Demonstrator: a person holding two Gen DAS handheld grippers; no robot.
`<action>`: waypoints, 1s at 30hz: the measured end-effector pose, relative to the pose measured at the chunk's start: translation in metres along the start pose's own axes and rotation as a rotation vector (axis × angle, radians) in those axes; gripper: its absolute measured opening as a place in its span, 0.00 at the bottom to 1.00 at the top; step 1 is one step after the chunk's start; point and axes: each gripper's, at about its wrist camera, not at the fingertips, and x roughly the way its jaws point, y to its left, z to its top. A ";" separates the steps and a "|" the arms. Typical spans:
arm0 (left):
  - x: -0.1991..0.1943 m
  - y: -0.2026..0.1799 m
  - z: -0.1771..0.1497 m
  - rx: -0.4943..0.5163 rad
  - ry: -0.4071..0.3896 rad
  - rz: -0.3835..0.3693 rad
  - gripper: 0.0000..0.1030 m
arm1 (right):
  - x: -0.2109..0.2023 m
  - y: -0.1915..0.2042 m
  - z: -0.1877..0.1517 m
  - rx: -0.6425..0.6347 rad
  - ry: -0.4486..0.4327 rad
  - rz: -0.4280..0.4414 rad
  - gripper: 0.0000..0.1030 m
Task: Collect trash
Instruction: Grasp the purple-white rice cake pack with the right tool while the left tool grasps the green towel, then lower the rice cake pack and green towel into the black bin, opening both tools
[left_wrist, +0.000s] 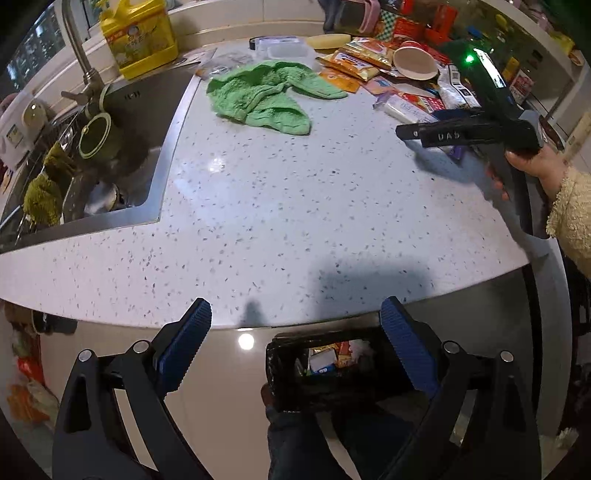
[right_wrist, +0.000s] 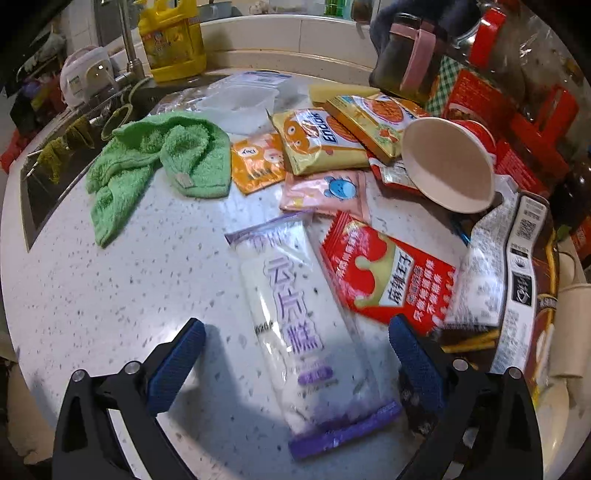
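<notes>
Left gripper (left_wrist: 295, 332): fingers spread wide, nothing between them, hanging over the table (left_wrist: 277, 206) edge at bottom of frame. Below it, lower centre, a black-lined trash bin (left_wrist: 291, 373) with wrappers inside.

Right gripper (right_wrist: 297, 352): fingers released, straddling a white-and-purple snack packet (right_wrist: 299, 317) lying flat on the table, lower centre; pads not touching it.

Crowding the packet: red packet (right_wrist: 388, 280) just beside it to the right, pink sachet (right_wrist: 325, 192) at its top end, tipped paper cup (right_wrist: 448, 166) upper right, yellow snack bags (right_wrist: 317, 144) above. Green towel (right_wrist: 159, 162) upper left, apart. Sink (left_wrist: 129, 147) at left edge, yellow detergent jug (left_wrist: 138, 37) behind.
</notes>
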 end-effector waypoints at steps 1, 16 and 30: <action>0.001 0.001 0.001 -0.004 0.000 0.002 0.88 | -0.002 0.001 0.001 0.005 -0.011 -0.015 0.71; 0.022 0.031 0.084 -0.027 -0.115 -0.056 0.88 | -0.084 0.020 -0.048 0.181 -0.188 0.105 0.41; 0.130 0.044 0.207 0.050 -0.090 0.072 0.88 | -0.149 0.032 -0.094 0.315 -0.258 0.086 0.41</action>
